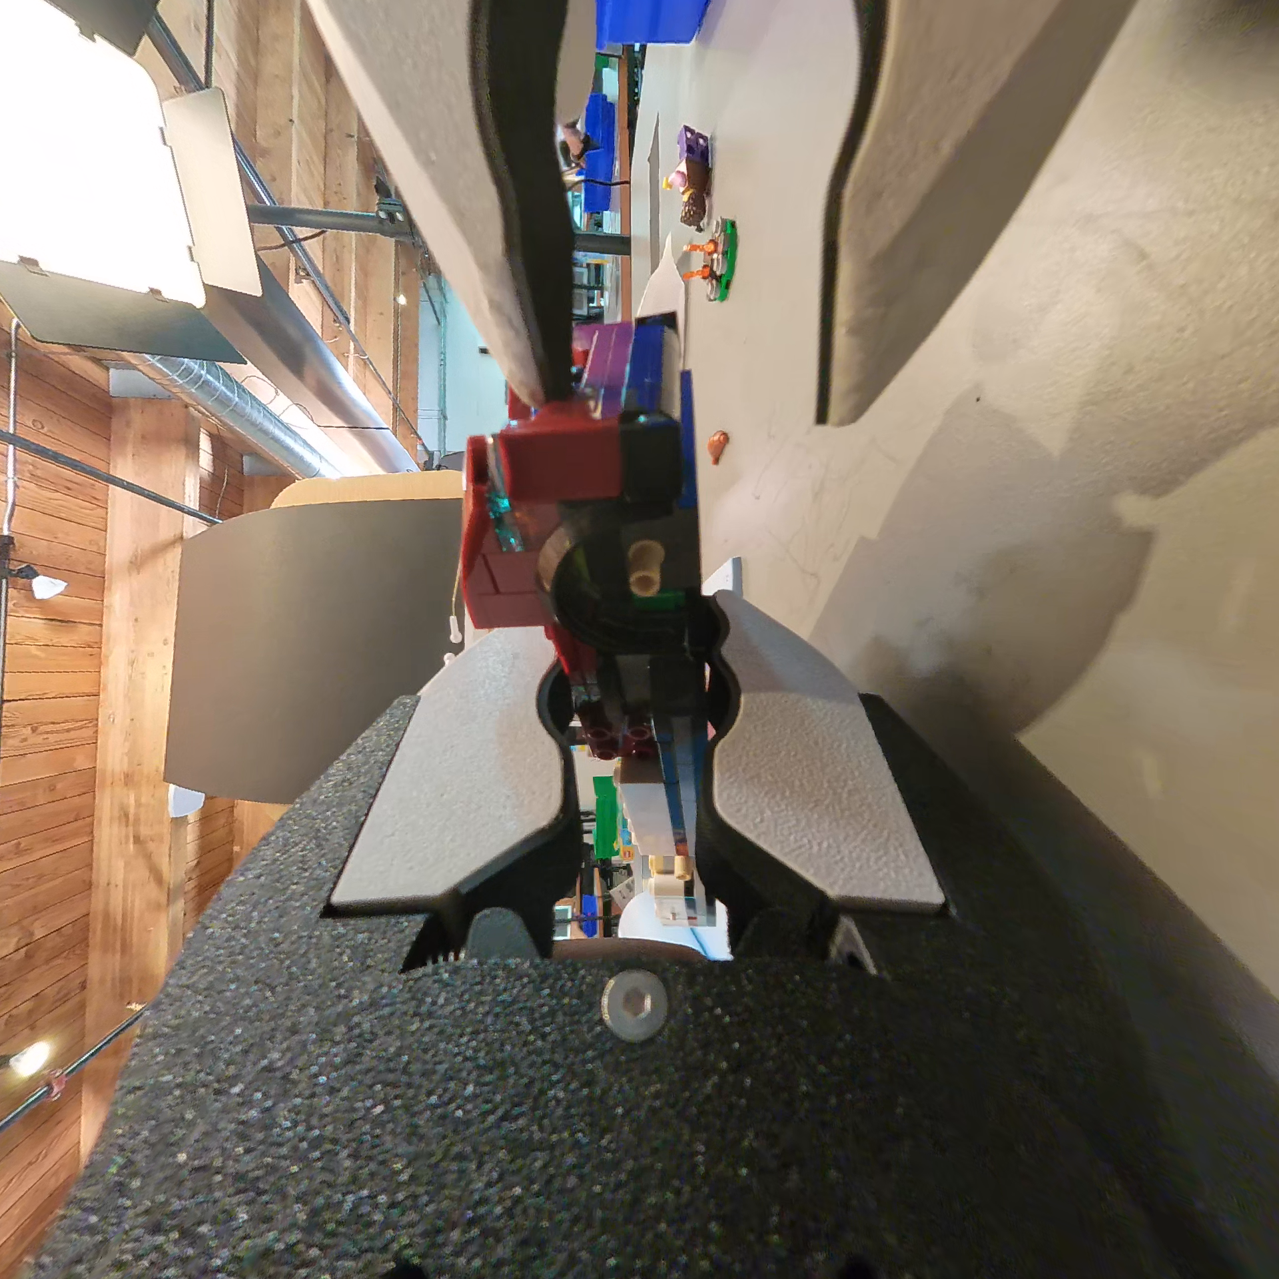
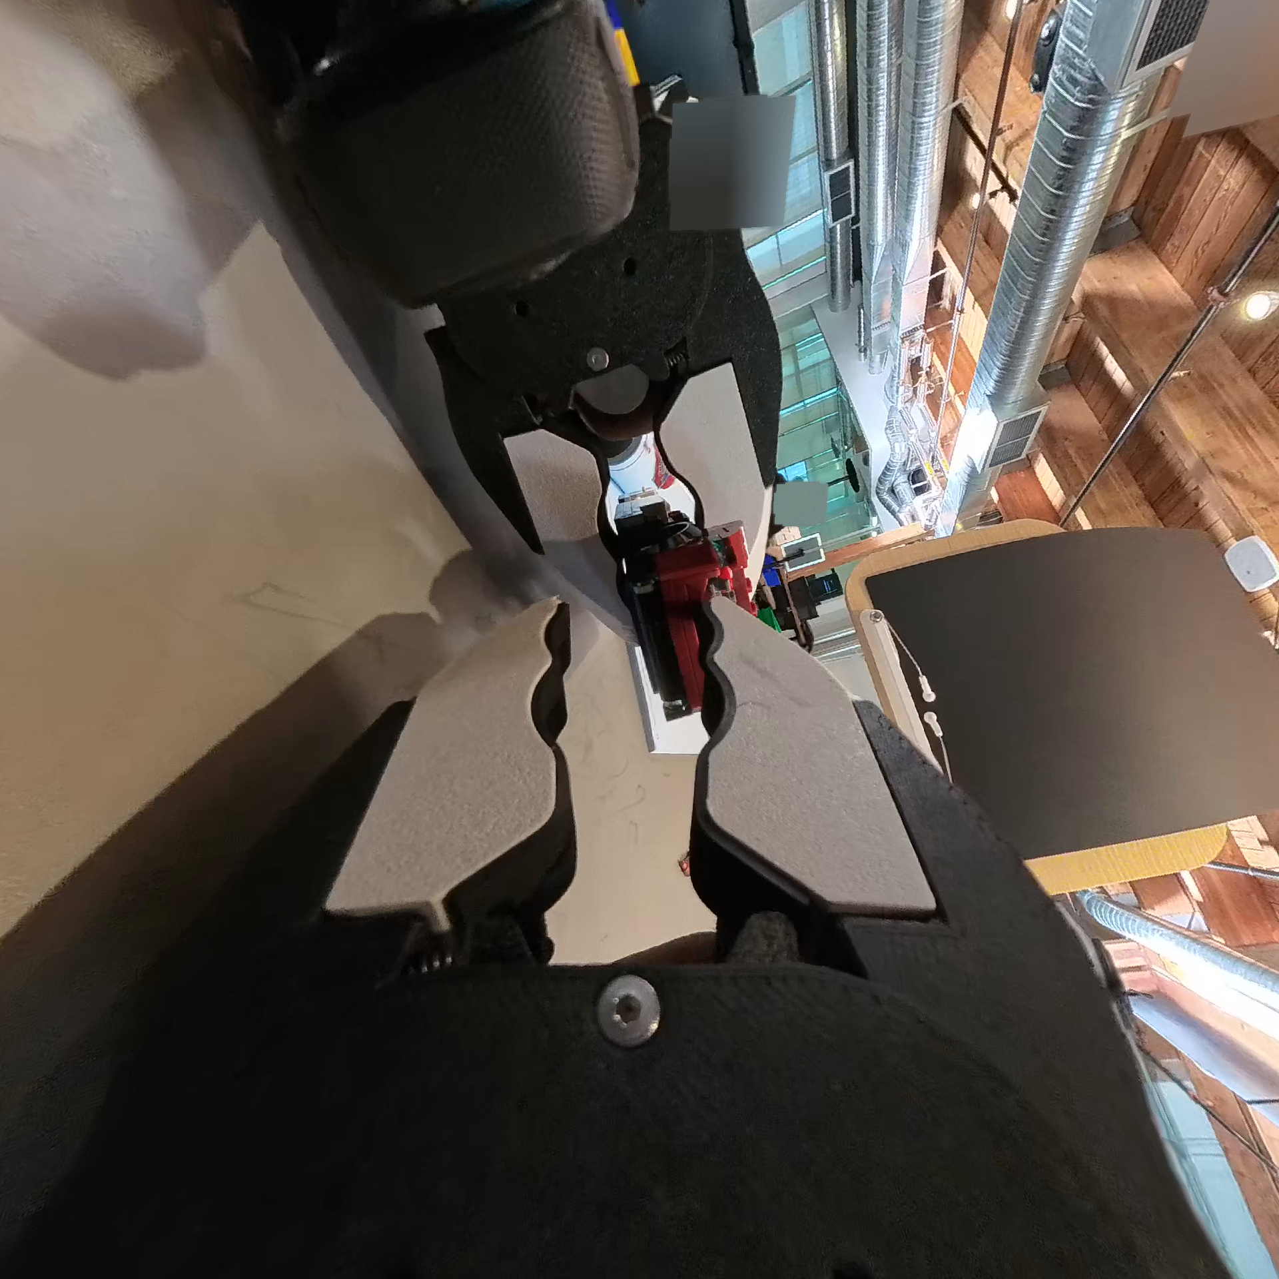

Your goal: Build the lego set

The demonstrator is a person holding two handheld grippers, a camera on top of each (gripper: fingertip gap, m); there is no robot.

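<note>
Left gripper (image 1: 640,664) clamped on a dark red, black and blue brick model (image 1: 588,498), held just off the pale table (image 1: 969,484). Right gripper (image 2: 633,623) faces it, jaws apart: one finger (image 2: 720,623) against the model's red side, other pad clear. Farther along the table: a small orange piece (image 1: 720,445), a green plate (image 1: 723,259), a purple-brown build (image 1: 694,173).

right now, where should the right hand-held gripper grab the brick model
Probably the free end of the brick model, pinched across its flat black and red sides, which look parallel. The left hand-held gripper already clamps the other end, so come in from opposite it, fingers straddling the long body.
</note>
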